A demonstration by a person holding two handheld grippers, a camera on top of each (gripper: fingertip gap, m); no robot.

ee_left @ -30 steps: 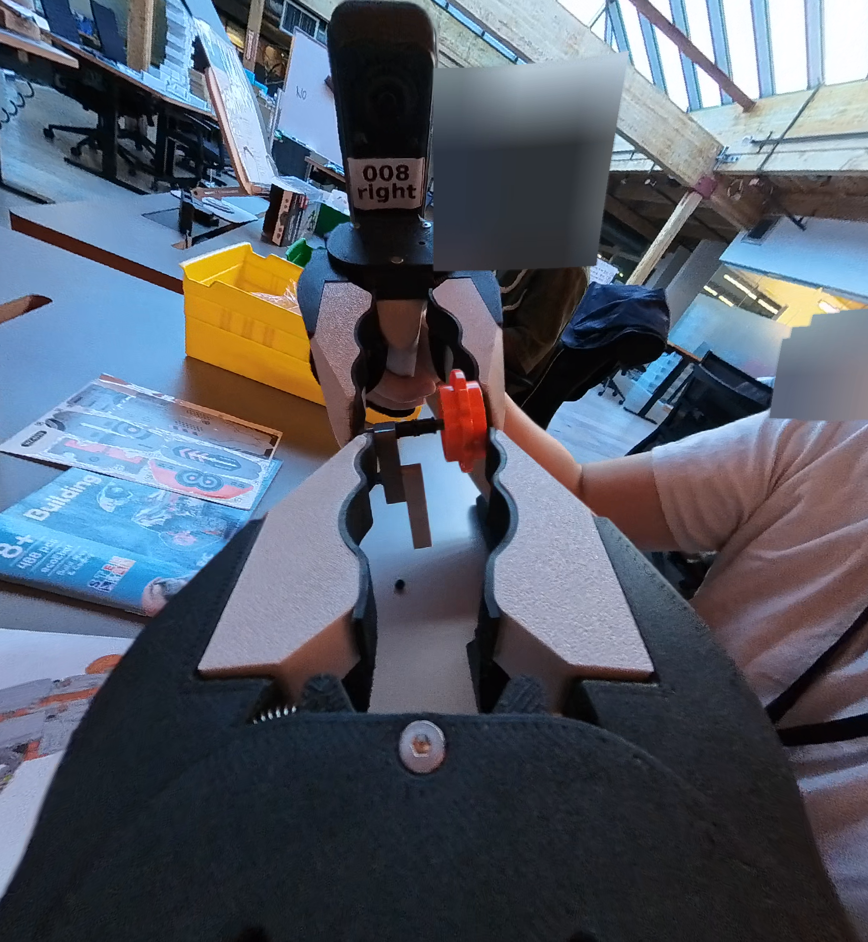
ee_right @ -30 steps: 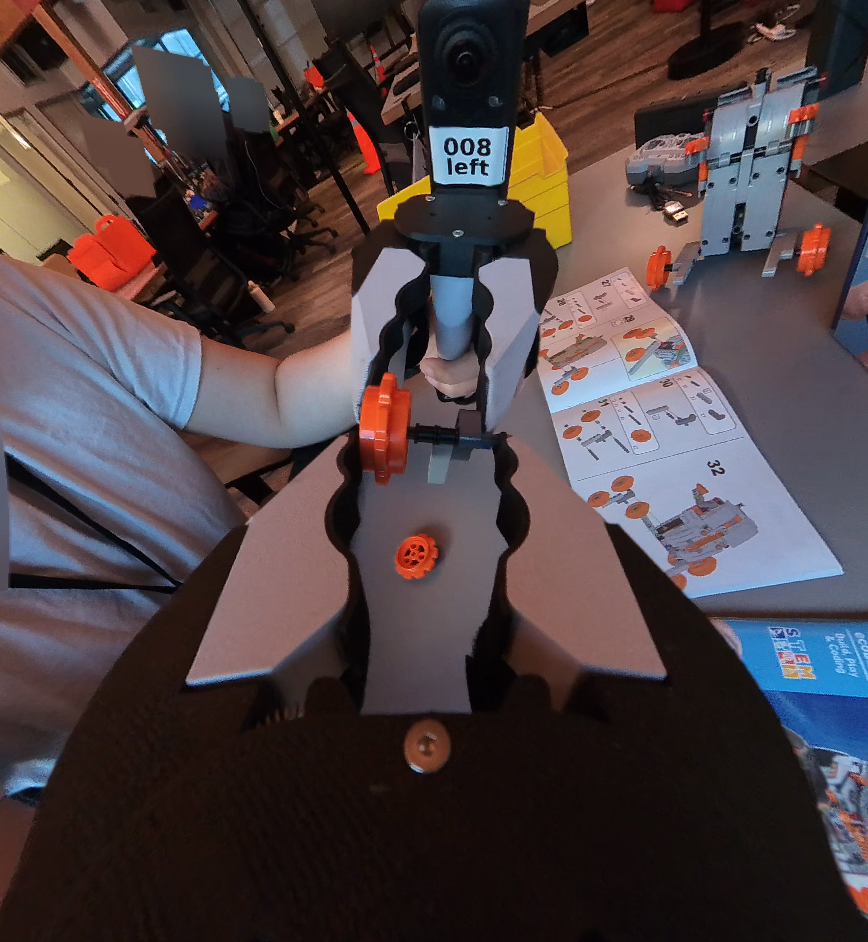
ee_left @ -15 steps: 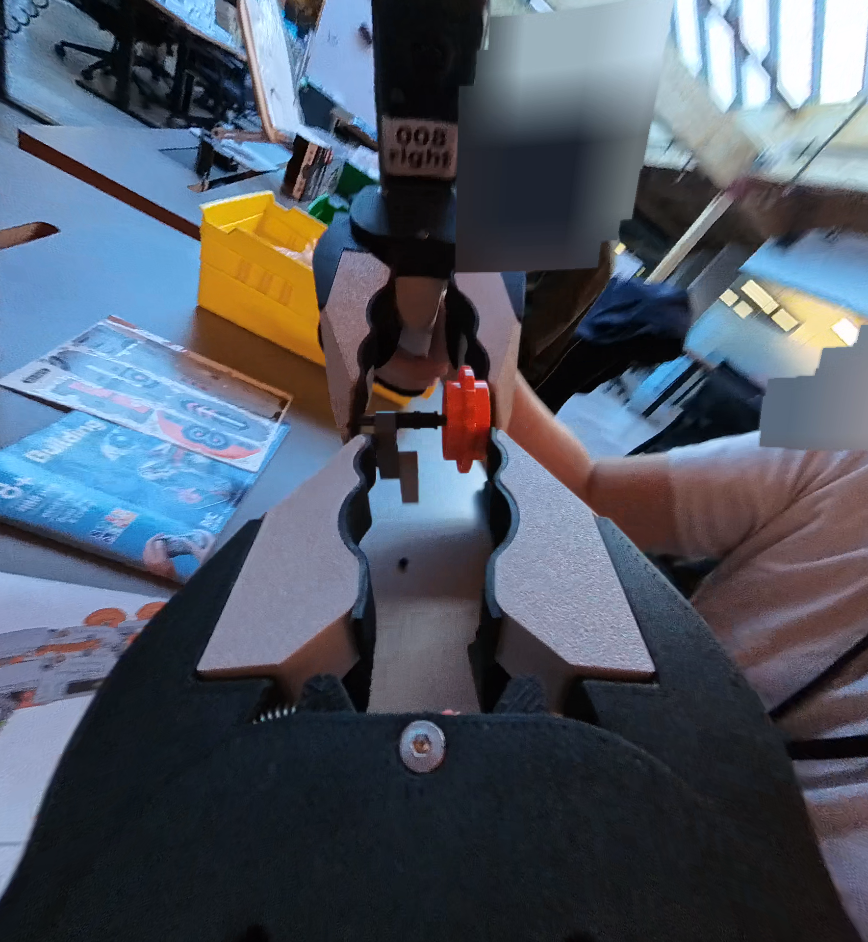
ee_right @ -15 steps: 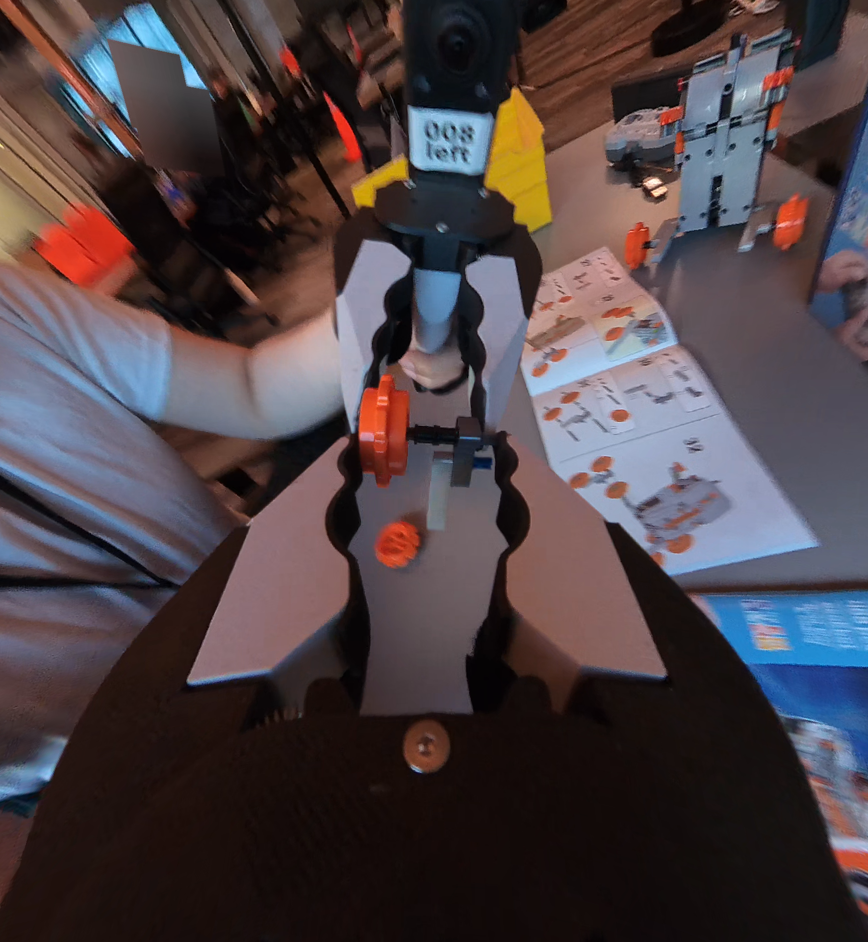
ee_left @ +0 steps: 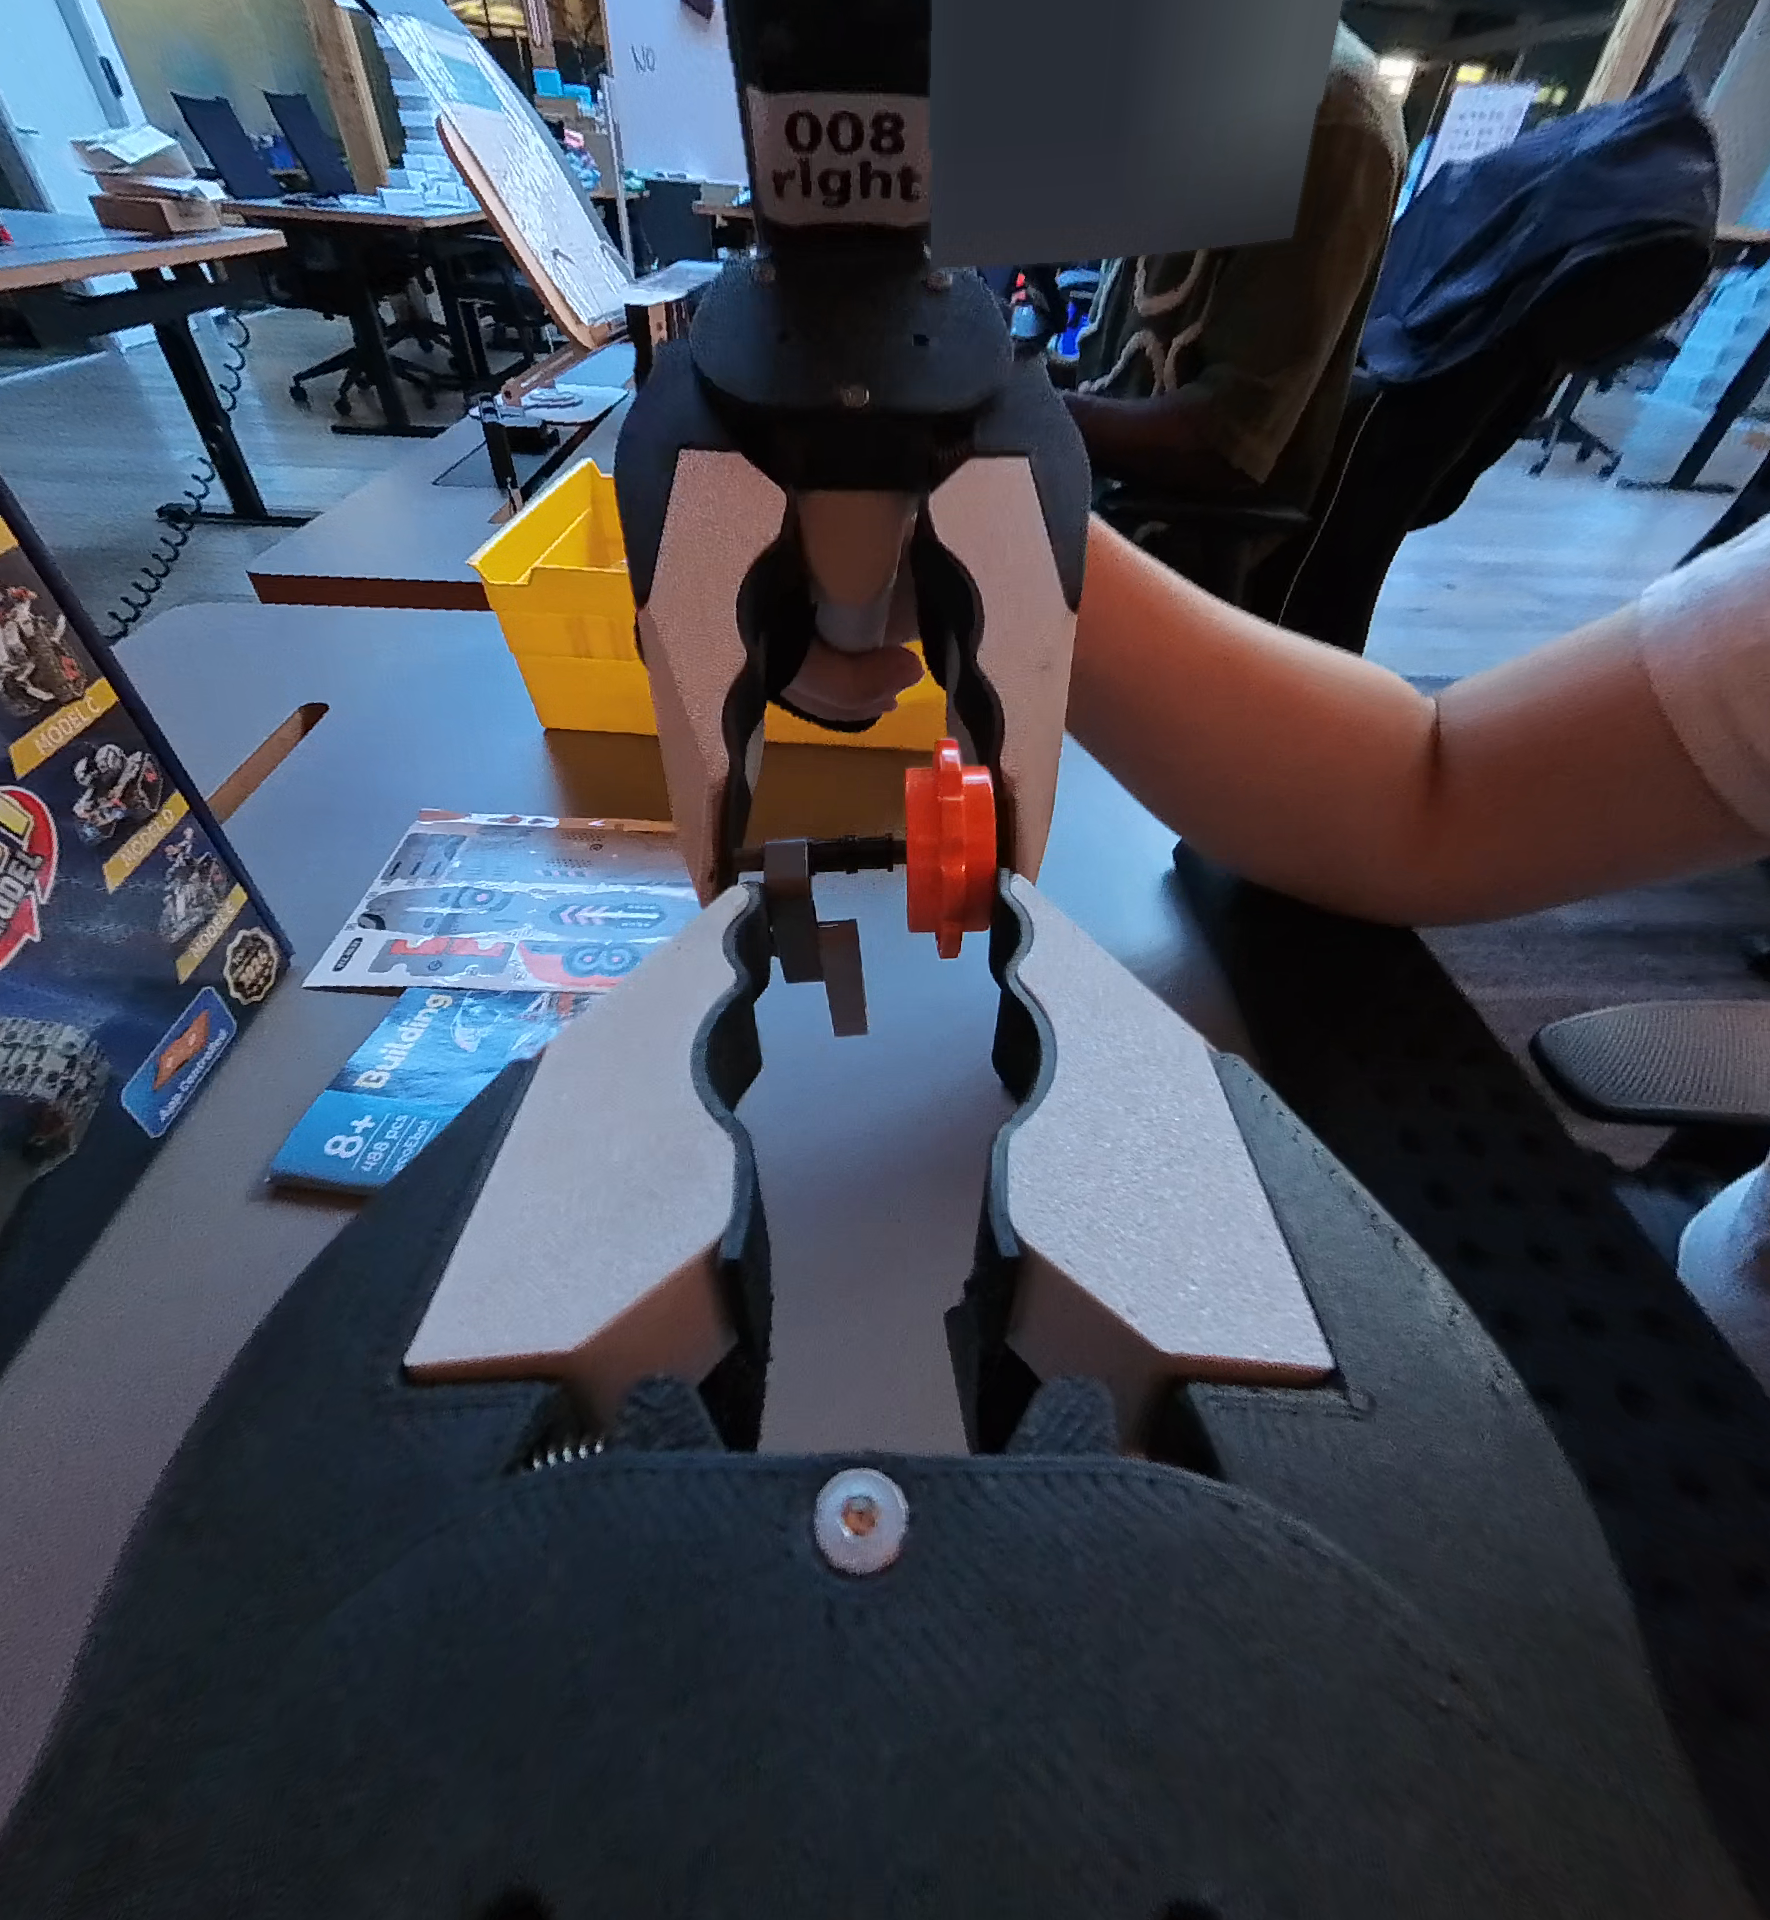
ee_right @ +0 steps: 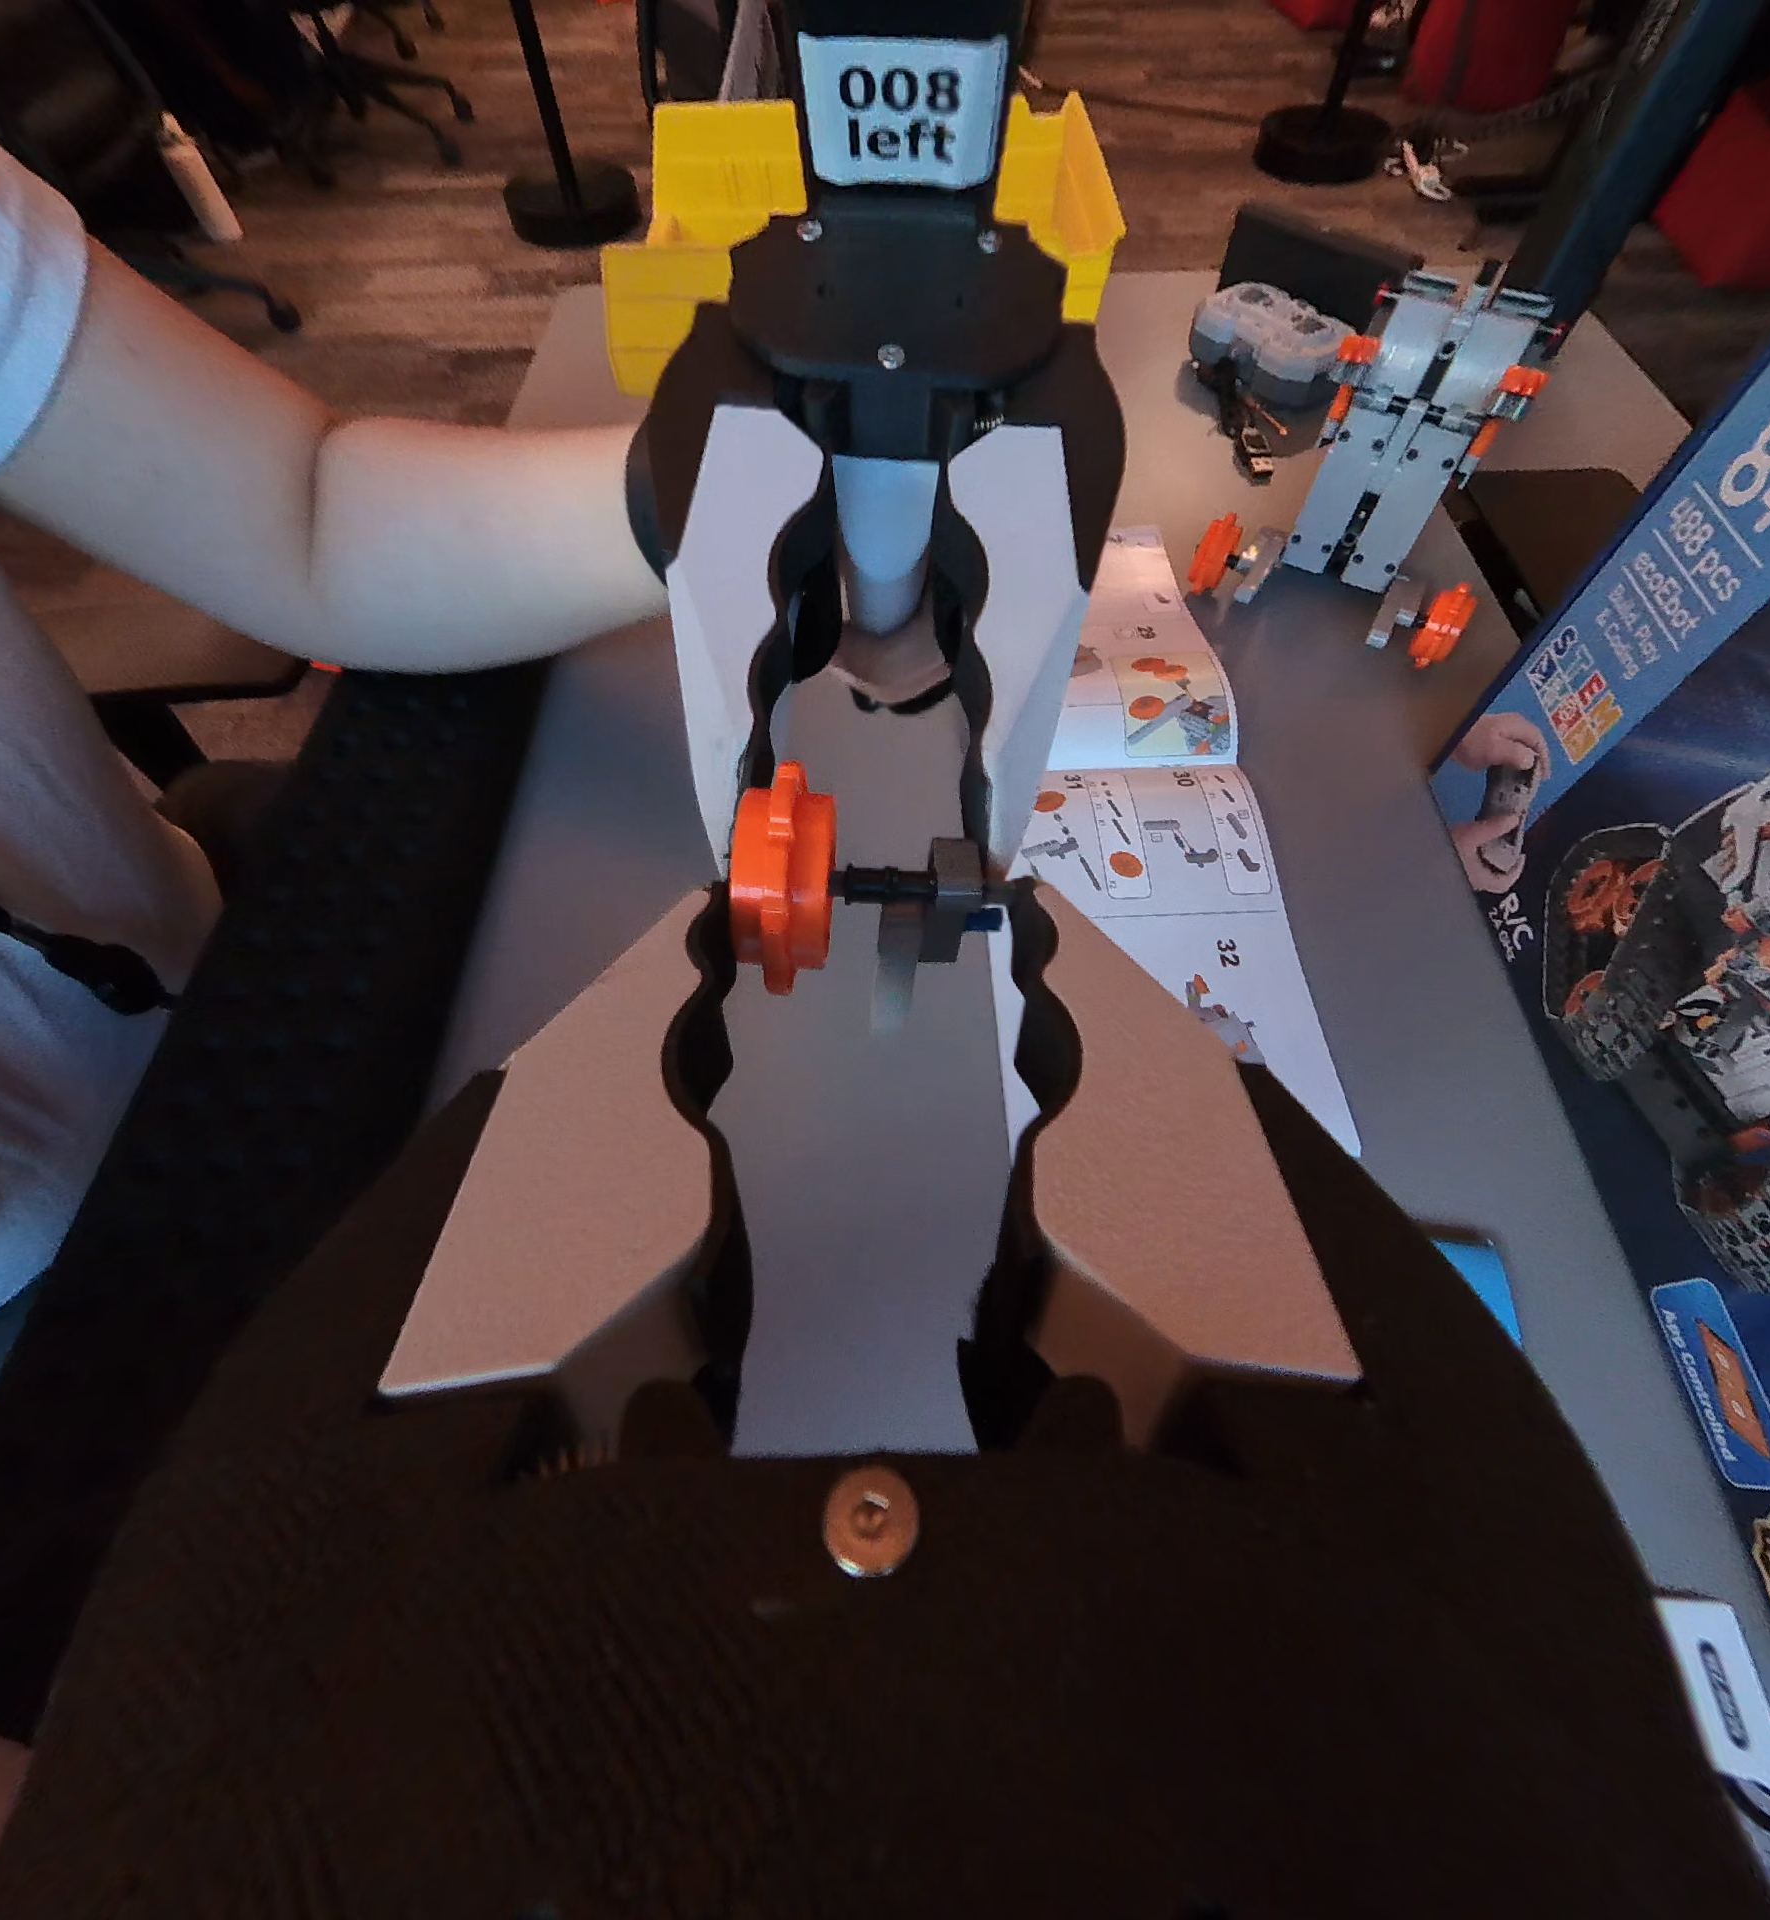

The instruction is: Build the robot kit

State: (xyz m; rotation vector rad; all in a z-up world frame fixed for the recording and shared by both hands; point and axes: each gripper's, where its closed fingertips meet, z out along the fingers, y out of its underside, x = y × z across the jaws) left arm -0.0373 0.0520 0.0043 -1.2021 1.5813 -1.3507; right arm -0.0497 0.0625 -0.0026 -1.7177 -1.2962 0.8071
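A small assembly hangs above the grey table (ee_left: 860, 1247): an orange wheel (ee_left: 948, 844) on a black axle (ee_left: 855, 854) with a grey beam (ee_left: 808, 925). My left gripper (ee_left: 876, 899) and my right gripper (ee_left: 868, 831) face each other tip to tip. Both are closed across the assembly's ends, one finger against the wheel and the other at the beam end. In the right wrist view the wheel (ee_right: 782, 875) is at the left and the beam (ee_right: 938, 899) at the right, between my right gripper (ee_right: 870, 904) and my left gripper (ee_right: 860, 844).
A yellow bin (ee_left: 569, 613) stands behind. A blue toy box (ee_right: 1691, 883), an open instruction booklet (ee_right: 1172, 831), a blue booklet (ee_left: 413, 1081) and a sticker sheet (ee_left: 507, 914) lie around. A grey and orange model (ee_right: 1421, 436) stands at the far right. A person's arm (ee_left: 1380, 769) reaches in. My two grippers' fingertips are within a few centimetres of each other.
Both grippers stayed tip to tip on the assembly while both views tilted down toward the table. The small loose orange wheel seen on the table in the right wrist view is out of sight.
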